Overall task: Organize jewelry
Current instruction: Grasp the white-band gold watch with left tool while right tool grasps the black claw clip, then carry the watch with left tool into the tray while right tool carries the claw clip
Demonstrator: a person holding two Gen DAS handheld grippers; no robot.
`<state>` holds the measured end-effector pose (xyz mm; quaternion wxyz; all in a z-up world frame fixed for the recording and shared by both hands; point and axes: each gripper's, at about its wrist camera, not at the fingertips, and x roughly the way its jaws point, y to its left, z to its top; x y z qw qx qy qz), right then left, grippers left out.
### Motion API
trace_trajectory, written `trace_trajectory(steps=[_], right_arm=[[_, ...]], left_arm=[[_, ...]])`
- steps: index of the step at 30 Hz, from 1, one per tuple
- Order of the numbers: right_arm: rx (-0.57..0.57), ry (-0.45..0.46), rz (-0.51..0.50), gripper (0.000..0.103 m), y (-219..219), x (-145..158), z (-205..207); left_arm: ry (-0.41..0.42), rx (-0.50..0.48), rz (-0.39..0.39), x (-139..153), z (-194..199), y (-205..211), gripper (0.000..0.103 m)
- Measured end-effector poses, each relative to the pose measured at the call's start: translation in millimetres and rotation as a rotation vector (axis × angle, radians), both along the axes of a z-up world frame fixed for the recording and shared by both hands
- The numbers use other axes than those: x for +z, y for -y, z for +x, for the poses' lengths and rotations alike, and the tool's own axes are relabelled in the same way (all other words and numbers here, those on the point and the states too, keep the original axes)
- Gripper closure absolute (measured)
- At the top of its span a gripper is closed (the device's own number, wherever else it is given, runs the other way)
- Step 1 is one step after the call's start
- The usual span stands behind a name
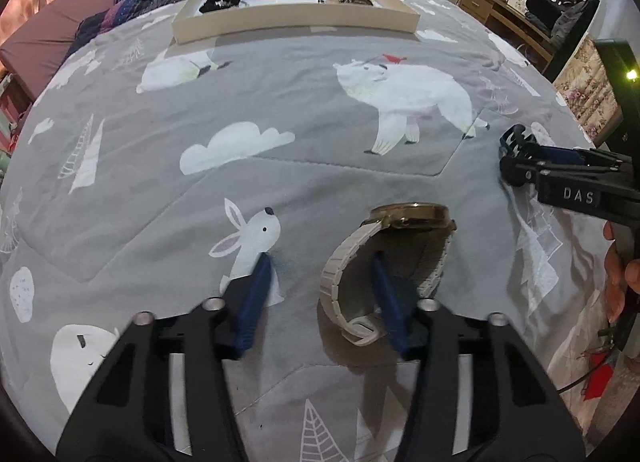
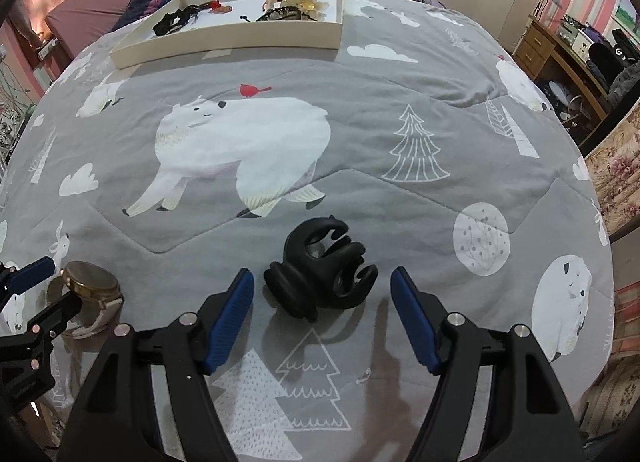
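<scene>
A gold-cased watch with a pale beige strap stands on edge on the grey quilt. My left gripper is open; its right finger sits inside the strap loop, its left finger beside the rabbit print. The watch also shows in the right wrist view. A black claw hair clip lies on the quilt between the open fingers of my right gripper, untouched. The right gripper also shows in the left wrist view, right of the watch. A cream tray at the far side holds several jewelry pieces and hair items.
The grey animal-print quilt covers the bed. The tray also shows in the right wrist view. Folded dark blankets lie behind the tray. A wooden desk with clutter stands right of the bed.
</scene>
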<state>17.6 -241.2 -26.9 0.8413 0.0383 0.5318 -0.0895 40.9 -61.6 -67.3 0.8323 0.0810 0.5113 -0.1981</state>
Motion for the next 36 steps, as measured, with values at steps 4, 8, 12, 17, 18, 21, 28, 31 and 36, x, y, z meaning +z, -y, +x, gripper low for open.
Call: trace_trajectory(steps=[4,8,12,17,18,21,28,31,36], right_arm=[[0.010,0.005,0.018,0.047,-1,-3,1],[0.010,0.014,0.011,0.048,-3,-2,0],[0.008,0.027,0.000,0.055,-2,1,0],[0.023,0.030,-0.012,0.056,-4,4,2],[0.022,0.035,-0.014,0.056,-4,5,2],[0.025,0.043,-0.013,0.056,-3,10,6],[0.037,0.056,-0.019,0.055,-4,20,23],[0.044,0.053,-0.016,0.056,-4,22,33],[0.048,0.046,-0.010,0.056,-3,25,52]], left_arm=[[0.015,-0.002,0.005,1,0,0,0.075],[0.012,-0.016,0.004,2,-1,1,0.089],[0.009,-0.026,0.002,2,1,5,0.097],[0.001,-0.025,-0.015,5,7,5,0.097],[0.002,-0.024,-0.018,6,8,5,0.097],[0.007,-0.016,-0.019,10,14,6,0.097],[0.022,-0.007,-0.024,22,33,12,0.097],[0.024,0.003,-0.036,29,46,11,0.097],[0.026,0.016,-0.041,41,70,11,0.097]])
